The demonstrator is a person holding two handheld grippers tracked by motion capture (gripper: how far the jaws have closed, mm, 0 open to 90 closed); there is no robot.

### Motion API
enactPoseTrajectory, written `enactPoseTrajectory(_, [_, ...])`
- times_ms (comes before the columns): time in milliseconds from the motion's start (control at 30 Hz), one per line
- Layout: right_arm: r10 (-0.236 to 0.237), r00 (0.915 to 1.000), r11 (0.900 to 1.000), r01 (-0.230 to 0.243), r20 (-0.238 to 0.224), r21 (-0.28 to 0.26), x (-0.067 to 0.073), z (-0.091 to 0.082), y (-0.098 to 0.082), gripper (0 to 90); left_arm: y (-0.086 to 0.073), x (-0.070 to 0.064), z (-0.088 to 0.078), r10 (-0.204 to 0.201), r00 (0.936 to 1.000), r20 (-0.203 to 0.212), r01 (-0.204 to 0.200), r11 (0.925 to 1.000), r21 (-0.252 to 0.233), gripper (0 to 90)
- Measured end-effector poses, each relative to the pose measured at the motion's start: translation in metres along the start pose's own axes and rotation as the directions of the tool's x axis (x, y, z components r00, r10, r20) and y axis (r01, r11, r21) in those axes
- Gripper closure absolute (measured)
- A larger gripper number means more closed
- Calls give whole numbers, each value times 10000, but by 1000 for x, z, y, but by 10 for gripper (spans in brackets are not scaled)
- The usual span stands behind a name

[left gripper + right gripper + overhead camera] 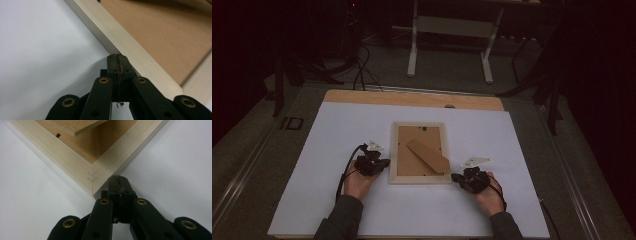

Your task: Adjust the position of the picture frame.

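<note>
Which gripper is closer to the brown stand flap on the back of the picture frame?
Right. The right gripper sits at the frame's near right corner, close to the stand flap. The left gripper is beside the picture frame's left edge.

Picture frame [394, 152]: pale cream wood, lying face down; its backing board [412, 150] mid brown, matt, finely speckled like fibreboard; the stand flap [429, 157] on it a slightly lighter tan; two small V-shaped marks pressed into the frame's corner joint [92, 176]; left gripper [117, 58] black all over, brass-coloured rivets on the arms; right gripper [119, 180] the same black with the same brass rivets; the plates on top of both pale grey; tabletop sheet [337, 135] plain white, no pattern; table edge [362, 97] beyond it light natural wood; sleeves [342, 220] dark grey; floor [447, 70] dull grey
</note>
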State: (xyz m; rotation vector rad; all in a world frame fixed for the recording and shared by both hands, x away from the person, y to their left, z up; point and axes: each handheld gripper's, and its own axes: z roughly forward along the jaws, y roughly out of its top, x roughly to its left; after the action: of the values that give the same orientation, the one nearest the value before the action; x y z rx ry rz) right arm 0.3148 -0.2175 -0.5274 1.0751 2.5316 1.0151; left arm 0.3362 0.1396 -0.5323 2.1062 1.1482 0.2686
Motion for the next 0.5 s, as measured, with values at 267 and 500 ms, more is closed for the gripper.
enactPoseTrajectory(267, [-299,9994,9995,302,-193,108,5,-1,0,897,-11,-2,-7,-74,9998,209,77,9999,-129,900])
enactPoseTrajectory(500, [-502,9984,9985,507,-274,183,10,-1,0,897,-8,4,-5,-332,9990,306,338,9993,-184,900])
